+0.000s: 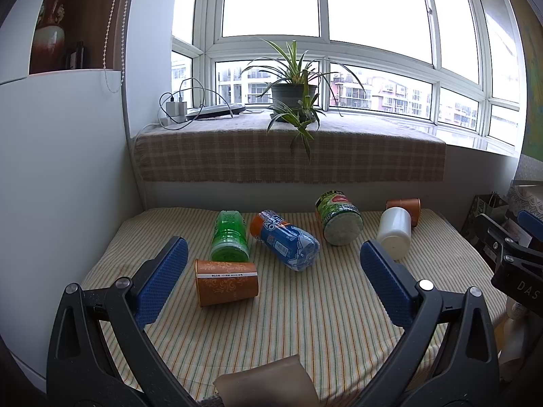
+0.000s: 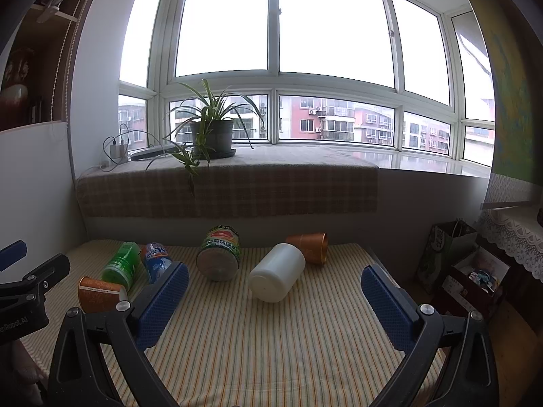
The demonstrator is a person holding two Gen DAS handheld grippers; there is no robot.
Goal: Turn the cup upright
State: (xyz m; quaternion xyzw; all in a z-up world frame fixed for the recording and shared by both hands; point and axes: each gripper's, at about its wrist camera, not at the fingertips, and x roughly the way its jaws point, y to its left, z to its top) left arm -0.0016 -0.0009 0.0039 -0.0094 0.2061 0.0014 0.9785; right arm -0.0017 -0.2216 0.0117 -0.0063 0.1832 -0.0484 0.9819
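Spread wide and empty, the left hand-held gripper [image 1: 274,273] hovered over the striped tabletop [image 1: 305,322]. Just beyond its left finger, an orange cup [image 1: 225,281] lay on its side, touching a toppled green bottle [image 1: 228,236]. A blue bottle [image 1: 286,239], a green can [image 1: 337,219], a white jar [image 1: 394,233] and a second orange cup [image 1: 404,209] lay farther back.

From the right, the right hand-held gripper [image 2: 275,293] also stood spread and empty, the white jar [image 2: 277,272] lying between its fingers' lines, the near orange cup [image 2: 100,294] off to the left.
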